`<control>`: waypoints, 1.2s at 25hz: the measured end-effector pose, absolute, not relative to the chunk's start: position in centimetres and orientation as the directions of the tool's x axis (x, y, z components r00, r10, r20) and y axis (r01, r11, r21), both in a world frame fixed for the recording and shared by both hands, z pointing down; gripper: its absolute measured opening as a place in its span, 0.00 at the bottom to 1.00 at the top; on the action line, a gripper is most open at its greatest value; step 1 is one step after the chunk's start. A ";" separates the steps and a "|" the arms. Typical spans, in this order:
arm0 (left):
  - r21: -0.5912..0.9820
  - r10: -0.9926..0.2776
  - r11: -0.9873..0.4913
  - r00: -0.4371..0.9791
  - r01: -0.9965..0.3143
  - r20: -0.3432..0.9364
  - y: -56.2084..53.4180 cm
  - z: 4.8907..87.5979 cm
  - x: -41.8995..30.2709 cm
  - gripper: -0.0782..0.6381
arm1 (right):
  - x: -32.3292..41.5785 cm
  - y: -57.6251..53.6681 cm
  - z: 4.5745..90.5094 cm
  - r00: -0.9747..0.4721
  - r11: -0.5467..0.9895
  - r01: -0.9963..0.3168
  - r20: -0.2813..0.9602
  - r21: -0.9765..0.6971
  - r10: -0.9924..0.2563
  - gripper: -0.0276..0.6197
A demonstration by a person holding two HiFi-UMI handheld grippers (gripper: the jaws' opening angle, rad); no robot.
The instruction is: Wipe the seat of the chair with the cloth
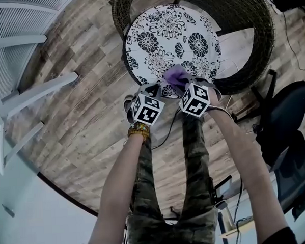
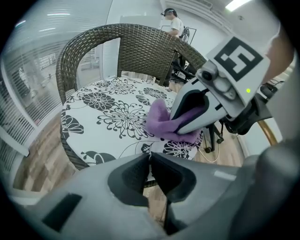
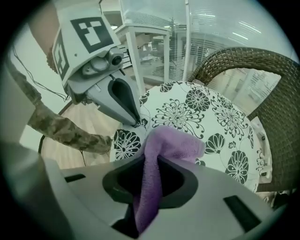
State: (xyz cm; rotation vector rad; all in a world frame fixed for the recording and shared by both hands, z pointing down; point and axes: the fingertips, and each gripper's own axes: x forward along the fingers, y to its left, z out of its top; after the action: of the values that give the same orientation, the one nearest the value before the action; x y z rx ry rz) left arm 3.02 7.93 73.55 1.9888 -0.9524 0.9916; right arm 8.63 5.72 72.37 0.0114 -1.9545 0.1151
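Observation:
A wicker chair (image 1: 250, 32) has a round seat cushion (image 1: 158, 37) printed with black flowers on white. A purple cloth (image 1: 176, 78) rests on the cushion's near edge. My right gripper (image 3: 149, 180) is shut on the purple cloth (image 3: 161, 150), which runs up between its jaws and folds onto the seat (image 3: 211, 117). The left gripper view shows the same cloth (image 2: 161, 123) pinched in the right gripper's jaws over the cushion (image 2: 108, 117). My left gripper (image 2: 149, 176) is shut with nothing in it, just left of the right one at the seat's near rim.
White slatted furniture (image 1: 11, 55) stands at the left on the wood-plank floor (image 1: 85, 107). A black office chair (image 1: 285, 122) and cables lie at the right. A person (image 2: 173, 21) stands far behind the wicker chair. My own legs (image 1: 190, 158) are below the grippers.

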 end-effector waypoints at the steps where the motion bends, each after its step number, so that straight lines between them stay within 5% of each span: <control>1: 0.266 -0.295 -0.475 0.436 -0.839 0.850 7.9 73.6 3.0 0.14 | 9.0 5.3 72.4 -0.369 0.995 -0.063 0.928 -0.081 0.052 0.15; 17: 0.348 -0.267 -0.410 0.476 -0.843 0.838 7.9 73.5 2.6 0.14 | 17.6 -2.6 73.5 -0.048 0.996 -0.071 0.998 -0.047 0.044 0.15; 30: 0.346 -0.280 -0.407 0.476 -0.845 0.833 7.8 73.5 2.7 0.14 | 22.5 -8.9 74.1 0.167 0.952 -0.292 0.985 0.094 -0.047 0.15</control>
State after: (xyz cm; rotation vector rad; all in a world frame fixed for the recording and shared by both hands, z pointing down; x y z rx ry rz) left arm 2.67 7.80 73.53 1.9246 -0.9358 0.8947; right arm 22.50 -8.92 74.06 0.2883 -1.3977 0.1778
